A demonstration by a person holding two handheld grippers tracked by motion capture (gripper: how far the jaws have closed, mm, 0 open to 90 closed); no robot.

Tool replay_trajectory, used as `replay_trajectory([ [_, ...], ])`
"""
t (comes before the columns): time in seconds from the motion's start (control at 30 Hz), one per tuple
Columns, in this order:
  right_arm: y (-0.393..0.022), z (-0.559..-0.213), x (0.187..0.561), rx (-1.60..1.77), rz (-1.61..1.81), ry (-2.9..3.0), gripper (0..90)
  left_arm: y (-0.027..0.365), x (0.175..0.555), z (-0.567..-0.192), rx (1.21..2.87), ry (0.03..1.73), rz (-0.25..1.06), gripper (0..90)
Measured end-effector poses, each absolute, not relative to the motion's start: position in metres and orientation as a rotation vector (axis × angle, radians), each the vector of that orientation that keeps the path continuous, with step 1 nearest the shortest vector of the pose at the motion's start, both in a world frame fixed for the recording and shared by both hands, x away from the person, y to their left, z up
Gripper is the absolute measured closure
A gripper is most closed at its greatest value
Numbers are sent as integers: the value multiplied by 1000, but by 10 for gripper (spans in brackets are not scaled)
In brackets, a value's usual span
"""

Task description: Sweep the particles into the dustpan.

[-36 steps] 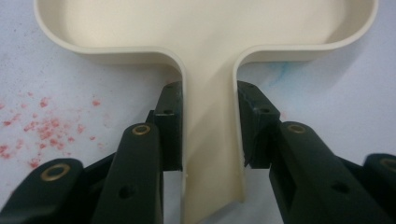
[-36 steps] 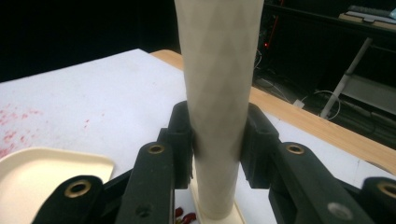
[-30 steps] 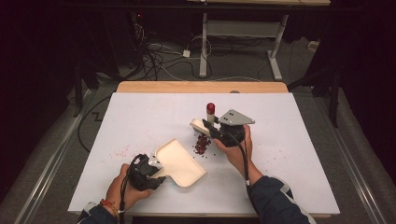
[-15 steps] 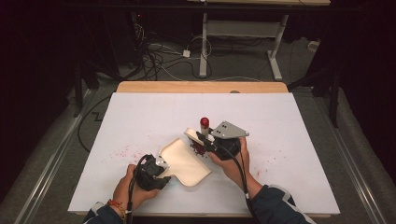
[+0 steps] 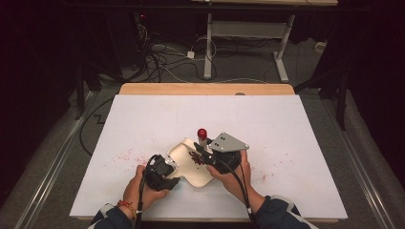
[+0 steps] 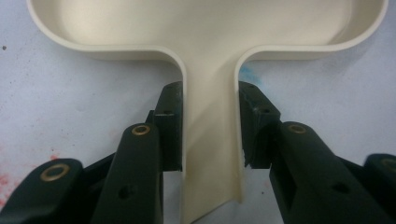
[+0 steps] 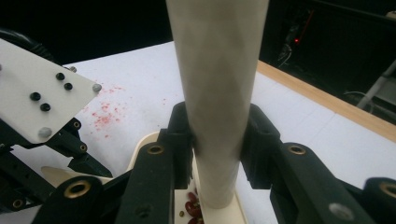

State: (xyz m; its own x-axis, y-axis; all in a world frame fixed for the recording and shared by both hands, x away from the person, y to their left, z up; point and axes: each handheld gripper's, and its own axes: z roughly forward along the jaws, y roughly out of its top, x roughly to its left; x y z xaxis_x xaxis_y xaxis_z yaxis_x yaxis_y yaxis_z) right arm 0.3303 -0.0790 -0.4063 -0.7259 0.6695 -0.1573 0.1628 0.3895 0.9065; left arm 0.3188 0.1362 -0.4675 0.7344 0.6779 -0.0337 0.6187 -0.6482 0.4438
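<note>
A cream dustpan (image 5: 187,171) lies flat on the white table (image 5: 143,119), and my left gripper (image 5: 165,174) is shut on its handle (image 6: 211,140) from the near left. The left gripper view shows both pads pressed on the handle's sides, with my left gripper (image 6: 210,126) centred on it. My right gripper (image 5: 208,160) is shut on an upright cream stick (image 7: 217,88) with a red cap (image 5: 202,132). The stick's lower end stands in the pan among several dark red beans (image 5: 195,157) (image 7: 191,206).
Red speckle stains mark the table left of the pan (image 5: 125,155) and right of my right hand (image 5: 267,176). The table's wooden far edge (image 5: 205,88) borders a dark floor with cables and a desk frame (image 5: 248,33). The left gripper's body (image 7: 42,116) shows in the right gripper view.
My right gripper has carried the stick toward the near side and a little left. The beans that lay at the pan's far edge now lie inside the pan. The left hand has hardly moved.
</note>
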Motion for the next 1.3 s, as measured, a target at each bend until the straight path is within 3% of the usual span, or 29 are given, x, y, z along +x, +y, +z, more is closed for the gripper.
replay_trajectory([
  [0.7,-81,-398,324,703,1377,2134,703,132,324,-467,2534,951,213,639],
  [1.07,-125,-373,336,773,1422,2010,703,142,318,-463,2571,919,227,639],
  [1.3,-154,-383,342,849,1306,1989,703,146,314,-461,2585,920,211,638],
])
